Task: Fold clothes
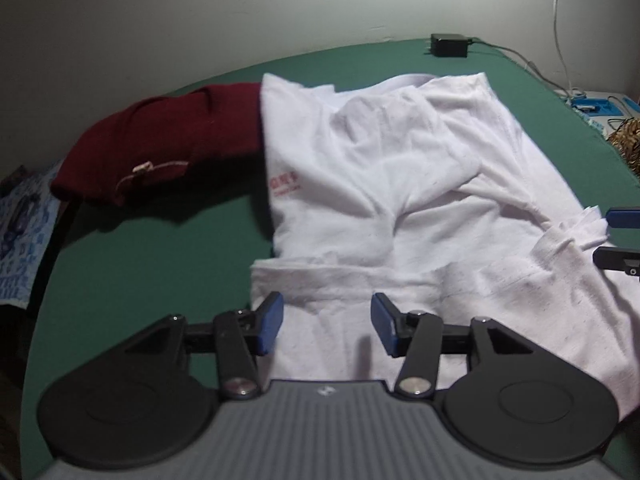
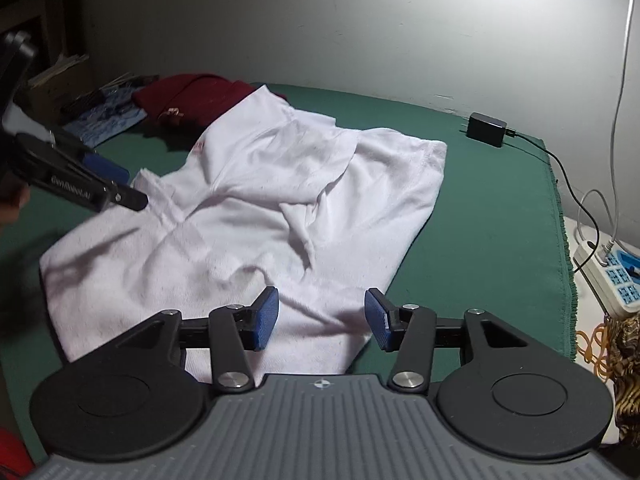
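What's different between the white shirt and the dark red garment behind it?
The white shirt lies spread out and rumpled across the green table; the dark red garment sits bunched in a compact heap at the far edge. The white shirt covers far more surface and lies beneath both open tools. Both are cloth and on the same table.

Rumpled white shirt [image 1: 400,184] beside maroon garment [image 1: 160,148]

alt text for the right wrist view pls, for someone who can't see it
The right gripper, open, hovers over the near edge of a rumpled white T-shirt spread on a green-covered table. The left gripper reaches in over the shirt's left side; a dark red garment lies behind the shirt. A black power adapter sits at the far right, its cable running off the edge.
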`<state>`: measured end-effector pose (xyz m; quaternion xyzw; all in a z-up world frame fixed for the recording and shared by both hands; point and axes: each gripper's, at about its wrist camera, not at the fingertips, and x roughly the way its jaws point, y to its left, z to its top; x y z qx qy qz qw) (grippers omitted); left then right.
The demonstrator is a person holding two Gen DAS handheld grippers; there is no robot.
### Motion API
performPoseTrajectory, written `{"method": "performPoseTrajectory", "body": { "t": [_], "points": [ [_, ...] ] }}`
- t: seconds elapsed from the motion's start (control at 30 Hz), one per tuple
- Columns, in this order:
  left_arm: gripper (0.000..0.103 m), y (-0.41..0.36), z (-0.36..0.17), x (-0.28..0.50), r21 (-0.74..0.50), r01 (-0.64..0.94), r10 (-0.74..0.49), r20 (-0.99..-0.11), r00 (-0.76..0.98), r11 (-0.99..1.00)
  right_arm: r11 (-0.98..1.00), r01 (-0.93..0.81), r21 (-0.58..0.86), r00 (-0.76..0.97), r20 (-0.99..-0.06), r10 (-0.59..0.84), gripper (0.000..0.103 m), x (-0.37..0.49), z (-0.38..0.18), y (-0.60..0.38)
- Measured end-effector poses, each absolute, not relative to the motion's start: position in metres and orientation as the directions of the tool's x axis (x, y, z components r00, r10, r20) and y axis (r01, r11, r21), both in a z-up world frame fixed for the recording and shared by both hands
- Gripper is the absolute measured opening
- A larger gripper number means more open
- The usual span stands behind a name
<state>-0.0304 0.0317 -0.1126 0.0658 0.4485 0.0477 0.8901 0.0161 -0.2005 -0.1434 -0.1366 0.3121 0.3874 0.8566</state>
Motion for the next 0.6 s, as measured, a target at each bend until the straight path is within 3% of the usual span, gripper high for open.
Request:
{"method": "performPoseTrajectory", "body": {
  "t": [0.07, 0.1, 0.13, 0.23, 0.27, 0.43, 0.53, 0.6],
  "points": [
    [0.048, 0.041, -0.125, -0.028, 0.152, -0.057, 0.158, -0.814, 0.559, 0.987, 0.675, -0.737, -0.01, 0.514, -0.657, 0.551, 0.017, 0.018, -0.15, -0.195],
    [0.055, 0.044, -0.129, -0.027, 0.148, -0.067, 0.161, -0.819, 0.55, 0.987, 0.691, -0.723, -0.01, 0.532, -0.647, 0.547, 0.015, 0.02, -0.149, -0.195],
    [0.054, 0.045, -0.129, -0.028, 0.144, -0.067, 0.157, -0.815, 0.558, 0.987, 0.707, -0.707, -0.006, 0.549, -0.635, 0.543, 0.011, 0.022, -0.147, -0.195],
    [0.057, 0.048, -0.131, -0.028, 0.134, -0.049, 0.138, -0.81, 0.57, 0.99, 0.77, -0.636, 0.06, 0.568, -0.639, 0.519, 0.011, 0.037, -0.146, -0.198],
    [0.057, 0.05, -0.131, -0.028, 0.131, -0.038, 0.129, -0.809, 0.574, 0.991, 0.788, -0.611, 0.076, 0.57, -0.648, 0.505, 0.017, 0.042, -0.148, -0.197],
    [0.057, 0.06, -0.127, -0.032, 0.106, 0.008, 0.081, -0.803, 0.59, 0.994, 0.825, -0.566, 0.0, 0.634, -0.639, 0.435, 0.023, 0.03, -0.141, -0.187],
    [0.053, 0.062, -0.122, -0.034, 0.122, 0.032, 0.075, -0.779, 0.623, 0.992, 0.826, -0.564, -0.003, 0.688, -0.555, 0.468, 0.025, 0.004, -0.115, -0.185],
    [0.053, 0.063, -0.124, -0.027, 0.136, 0.042, 0.08, -0.777, 0.624, 0.99, 0.776, -0.63, 0.026, 0.627, -0.574, 0.527, 0.026, -0.007, -0.11, -0.168]
  ]
}}
